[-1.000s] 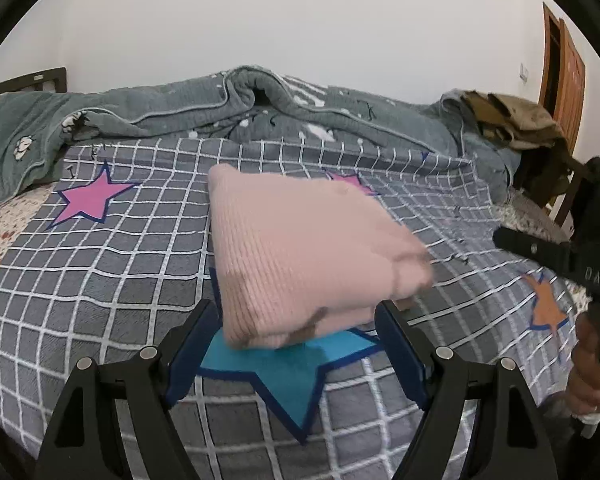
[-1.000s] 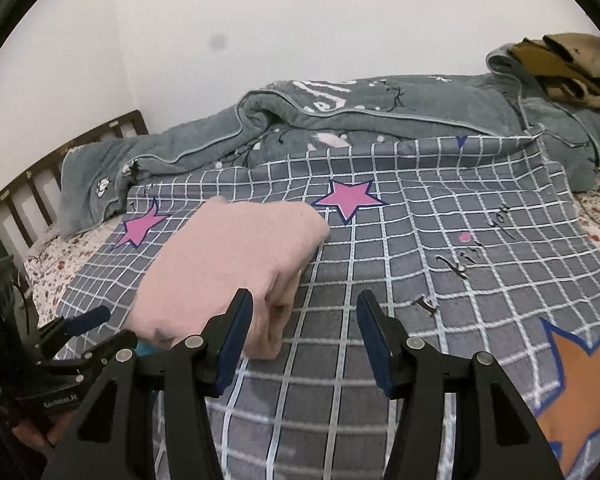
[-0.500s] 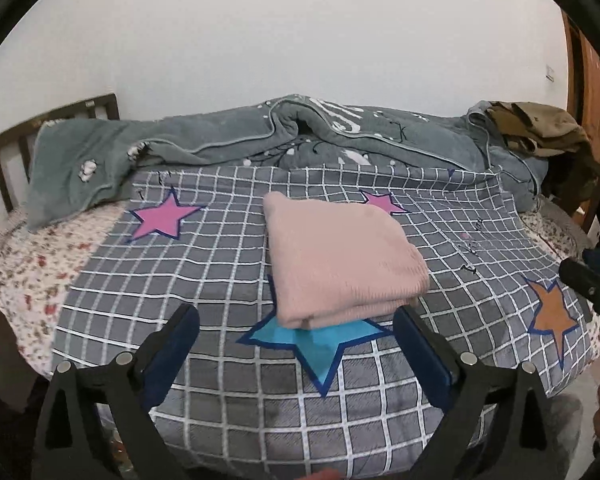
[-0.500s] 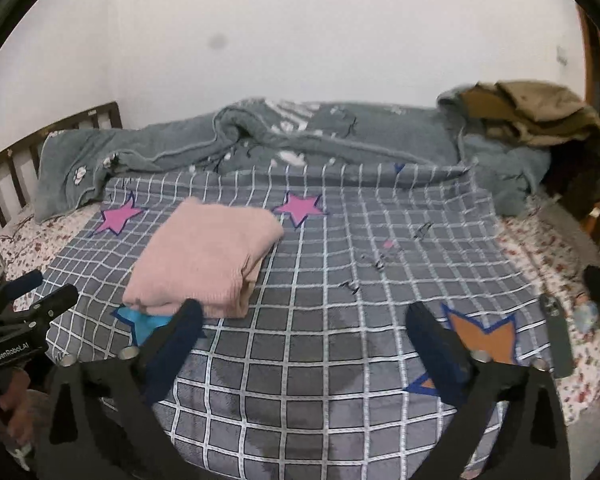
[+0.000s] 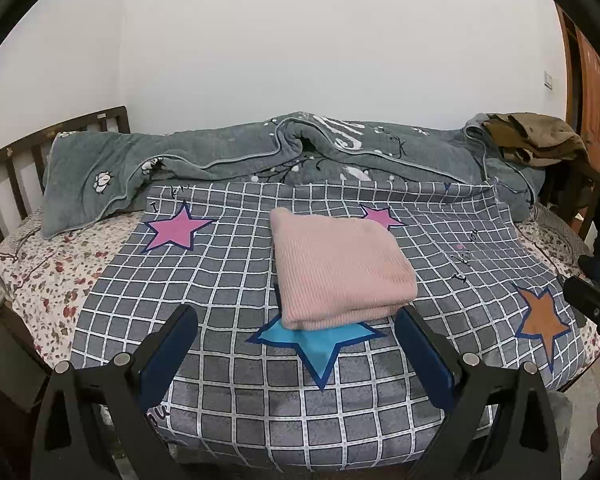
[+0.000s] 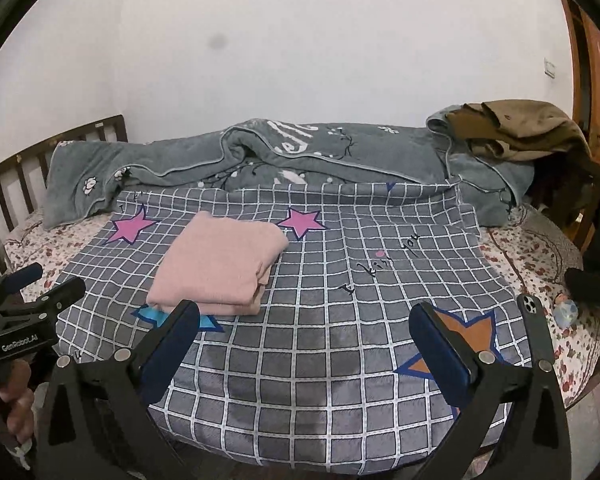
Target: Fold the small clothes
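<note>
A pink knit garment (image 5: 338, 266) lies folded into a neat rectangle on the grey checked blanket (image 5: 228, 280), partly over a blue star. It also shows in the right wrist view (image 6: 220, 264). My left gripper (image 5: 296, 330) is open and empty, held back from the bed's near edge, apart from the garment. My right gripper (image 6: 306, 328) is open and empty, also pulled back, to the right of the garment. The left gripper (image 6: 40, 292) shows at the left edge of the right wrist view.
A rumpled grey quilt (image 5: 300, 152) lies along the wall. Brown clothes (image 5: 536, 140) are piled at the back right. A wooden headboard (image 5: 16, 160) stands at the left. A phone (image 6: 534, 320) and a small bottle (image 6: 566, 314) lie on the floral sheet at the right.
Both grippers have pulled back from the bed and opened wider. The folded pink garment stays where it lay on the blanket.
</note>
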A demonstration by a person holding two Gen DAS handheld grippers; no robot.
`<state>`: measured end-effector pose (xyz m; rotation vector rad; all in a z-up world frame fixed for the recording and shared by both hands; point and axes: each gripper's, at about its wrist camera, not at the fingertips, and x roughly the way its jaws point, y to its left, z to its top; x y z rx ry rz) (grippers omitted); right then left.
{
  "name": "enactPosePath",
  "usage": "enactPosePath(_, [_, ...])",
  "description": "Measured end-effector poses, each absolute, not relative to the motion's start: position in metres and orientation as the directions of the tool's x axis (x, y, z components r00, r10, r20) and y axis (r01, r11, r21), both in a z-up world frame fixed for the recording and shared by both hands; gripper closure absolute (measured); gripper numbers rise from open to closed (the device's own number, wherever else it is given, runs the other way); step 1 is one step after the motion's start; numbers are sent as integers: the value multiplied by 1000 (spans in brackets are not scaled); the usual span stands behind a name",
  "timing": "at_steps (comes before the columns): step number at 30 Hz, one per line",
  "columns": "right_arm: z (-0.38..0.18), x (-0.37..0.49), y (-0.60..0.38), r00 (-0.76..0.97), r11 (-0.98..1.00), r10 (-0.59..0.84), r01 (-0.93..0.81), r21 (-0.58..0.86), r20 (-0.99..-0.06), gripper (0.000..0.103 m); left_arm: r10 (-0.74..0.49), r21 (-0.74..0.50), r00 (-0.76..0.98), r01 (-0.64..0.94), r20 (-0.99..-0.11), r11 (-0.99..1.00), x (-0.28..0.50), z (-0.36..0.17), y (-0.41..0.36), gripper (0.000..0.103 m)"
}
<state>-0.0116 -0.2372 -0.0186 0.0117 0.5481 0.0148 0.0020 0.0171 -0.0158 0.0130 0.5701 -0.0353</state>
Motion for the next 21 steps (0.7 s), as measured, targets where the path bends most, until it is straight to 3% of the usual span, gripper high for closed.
enactPosePath(21, [-9, -17, -238, 864, 1000, -3, 8, 9, -504, 1, -27, 4, 848, 35, -529, 999, 0, -11, 16, 3])
